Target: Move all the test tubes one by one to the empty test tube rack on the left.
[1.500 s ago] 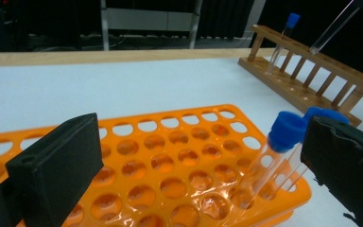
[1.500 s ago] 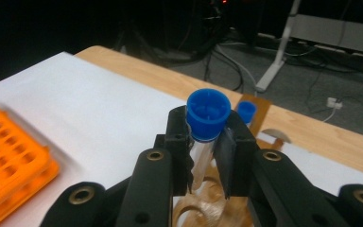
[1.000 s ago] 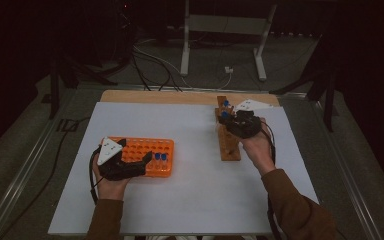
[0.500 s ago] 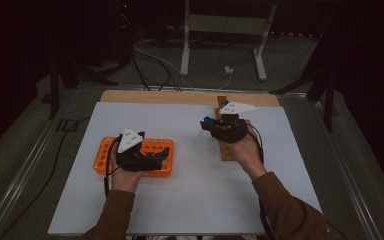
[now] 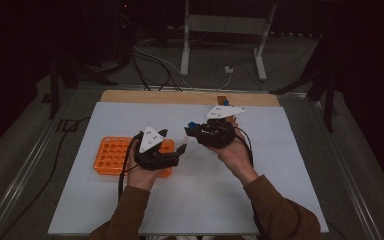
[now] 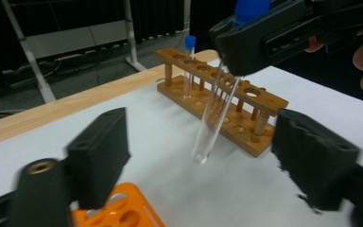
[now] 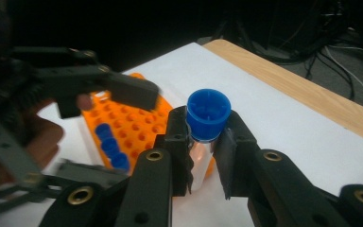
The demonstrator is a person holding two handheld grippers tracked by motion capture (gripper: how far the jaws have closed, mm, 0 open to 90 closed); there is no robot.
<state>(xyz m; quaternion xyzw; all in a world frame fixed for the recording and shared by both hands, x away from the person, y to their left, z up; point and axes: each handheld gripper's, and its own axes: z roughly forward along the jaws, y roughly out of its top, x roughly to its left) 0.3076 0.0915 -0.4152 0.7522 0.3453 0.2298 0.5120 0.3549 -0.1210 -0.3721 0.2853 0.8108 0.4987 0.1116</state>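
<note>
We hold the blue-capped test tube [image 6: 210, 120] by its neck in the right gripper [image 7: 203, 142], clear of the wooden rack [image 6: 227, 99]; light, slick and fragile, its bare body suits our left gripper [image 6: 203, 165], whose jaws, just narrowing, flank it untouched.

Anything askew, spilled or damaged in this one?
Nothing stands out. The right gripper holds a blue-capped tube just under its cap, hanging slightly tilted in the air. The wooden rack stands upright with one tube in it; the orange rack lies flat. The left gripper has just been closing, nothing pinched.
</note>
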